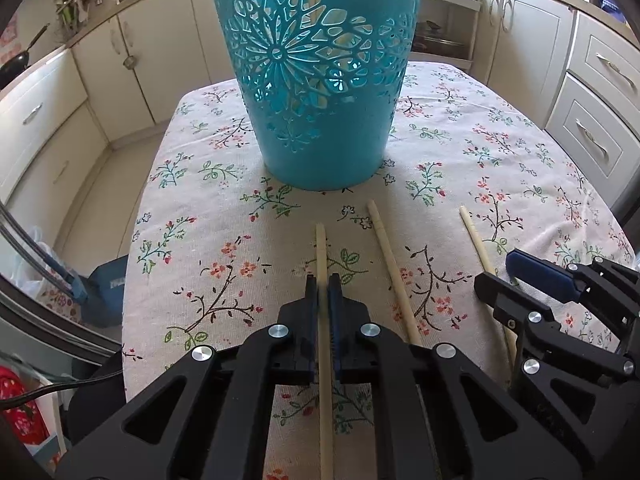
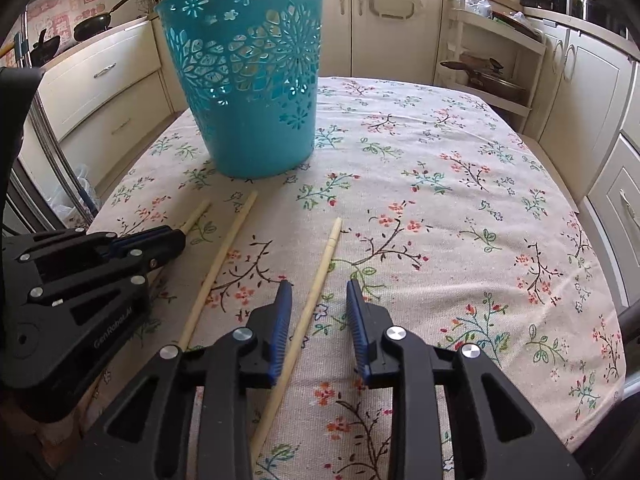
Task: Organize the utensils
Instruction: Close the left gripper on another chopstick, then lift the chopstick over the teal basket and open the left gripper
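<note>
Three pale wooden chopsticks lie on the floral tablecloth (image 1: 460, 140) in front of a teal cut-out basket (image 1: 320, 80) (image 2: 252, 80). My left gripper (image 1: 321, 280) (image 2: 179, 237) is shut on the left chopstick (image 1: 321, 244) (image 2: 198, 214), which runs between its blue pads. The middle chopstick (image 1: 386, 248) (image 2: 224, 248) lies free between the two grippers. My right gripper (image 2: 319, 285) (image 1: 496, 270) is open over the right chopstick (image 2: 330, 244) (image 1: 472, 232). That stick lies between the fingers, closer to the left pad (image 2: 282, 320), and is not pinched.
The basket stands upright just beyond the chopstick tips. Cream kitchen cabinets (image 2: 384, 24) surround the table on all sides. An open shelf with pans (image 2: 492, 76) stands at the back right. The cloth (image 2: 440, 200) to the right of my right gripper holds nothing.
</note>
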`<state>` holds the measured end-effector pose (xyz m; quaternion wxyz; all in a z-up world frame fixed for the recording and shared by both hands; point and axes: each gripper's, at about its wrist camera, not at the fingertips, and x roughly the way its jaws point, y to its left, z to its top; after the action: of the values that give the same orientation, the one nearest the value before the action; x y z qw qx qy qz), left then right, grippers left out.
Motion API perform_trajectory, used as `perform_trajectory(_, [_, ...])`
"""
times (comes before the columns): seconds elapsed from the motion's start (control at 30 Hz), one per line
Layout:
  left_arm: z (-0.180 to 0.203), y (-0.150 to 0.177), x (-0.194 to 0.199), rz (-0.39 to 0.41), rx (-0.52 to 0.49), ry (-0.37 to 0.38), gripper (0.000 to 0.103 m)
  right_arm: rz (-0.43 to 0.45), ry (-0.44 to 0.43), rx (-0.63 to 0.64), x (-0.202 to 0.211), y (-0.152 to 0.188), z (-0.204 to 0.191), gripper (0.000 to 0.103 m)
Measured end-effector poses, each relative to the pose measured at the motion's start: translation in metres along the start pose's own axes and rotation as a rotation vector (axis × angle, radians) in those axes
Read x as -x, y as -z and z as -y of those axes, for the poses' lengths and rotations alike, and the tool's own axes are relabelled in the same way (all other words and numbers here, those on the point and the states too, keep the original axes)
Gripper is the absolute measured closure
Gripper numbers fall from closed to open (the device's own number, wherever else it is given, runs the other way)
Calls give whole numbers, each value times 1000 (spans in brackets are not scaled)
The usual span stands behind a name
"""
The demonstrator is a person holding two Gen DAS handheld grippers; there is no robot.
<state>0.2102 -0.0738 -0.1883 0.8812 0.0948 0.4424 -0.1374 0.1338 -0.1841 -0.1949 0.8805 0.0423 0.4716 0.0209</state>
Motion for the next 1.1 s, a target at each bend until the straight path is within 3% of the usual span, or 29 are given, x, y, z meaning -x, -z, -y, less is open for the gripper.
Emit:
perform_trajectory(0.13, [2,0,-1,8,-11,-5,97,1,-5,16,-2,-2,-2,81])
perform_trajectory(0.3, [2,0,0,0,-19,6,98,4,-11,15,-3,-3,-2,81])
perform_trajectory(0.43, [-9,-3,4,-49,24,80,98,7,-7,21,-4,-3,-3,81])
perform_trajectory(0.6, [-31,-12,30,-45,80,162,98,6,-6,21,-4,-3,-3,81])
perform_trajectory(0.83, [-69,-52,107,101,167,276,98,3,-7,16,-4,-2,-4,81])
perform_trajectory(1.1, [-63,-138,171,354,145,270,98,2,-14,12,-4,-2,-3,80])
